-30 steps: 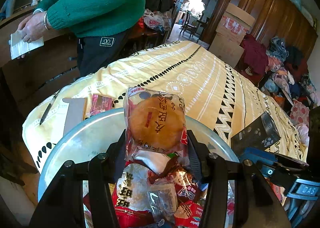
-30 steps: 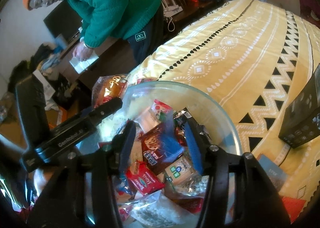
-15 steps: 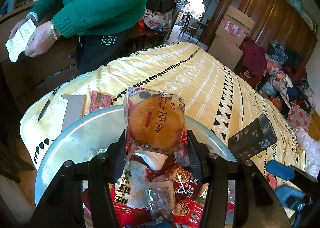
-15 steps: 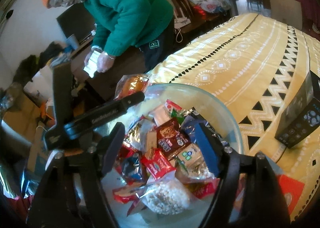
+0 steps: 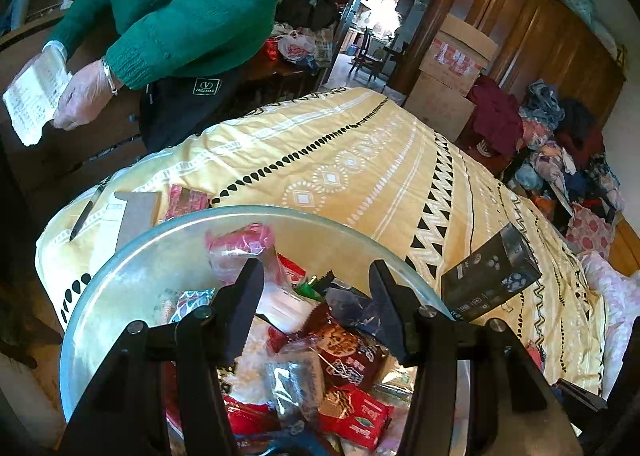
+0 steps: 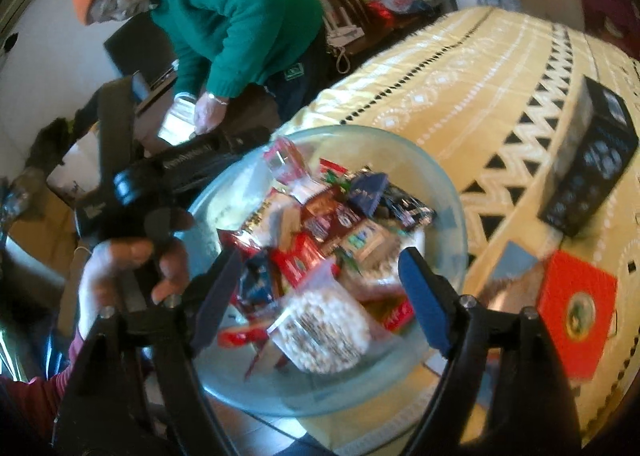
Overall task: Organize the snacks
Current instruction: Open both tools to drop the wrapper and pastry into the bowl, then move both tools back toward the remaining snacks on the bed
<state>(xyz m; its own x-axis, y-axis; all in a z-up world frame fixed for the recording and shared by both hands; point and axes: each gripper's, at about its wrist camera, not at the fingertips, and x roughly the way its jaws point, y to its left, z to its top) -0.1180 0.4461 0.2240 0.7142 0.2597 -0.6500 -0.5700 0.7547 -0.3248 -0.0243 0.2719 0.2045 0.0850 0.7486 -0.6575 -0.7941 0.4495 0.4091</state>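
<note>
One glass bowl [image 5: 120,276], one black box [image 5: 492,272], one red box [image 6: 576,308].

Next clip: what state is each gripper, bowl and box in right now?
left gripper: open, holding nothing.
right gripper: open, jaws just been opening, nothing between them.
glass bowl: upright, heaped with snack packets.
black box: closed, resting on the bedspread.
red box: closed, lying flat.

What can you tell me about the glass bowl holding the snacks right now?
The glass bowl is round, wide and clear with a faint green tint at its rim. It sits upright on the yellow patterned cloth near the table's corner, heaped with wrapped snacks: red packets, a brown cookie pack, a clear bag of pale puffed pieces. Both views look down into it; neither visibly touches it.
</note>
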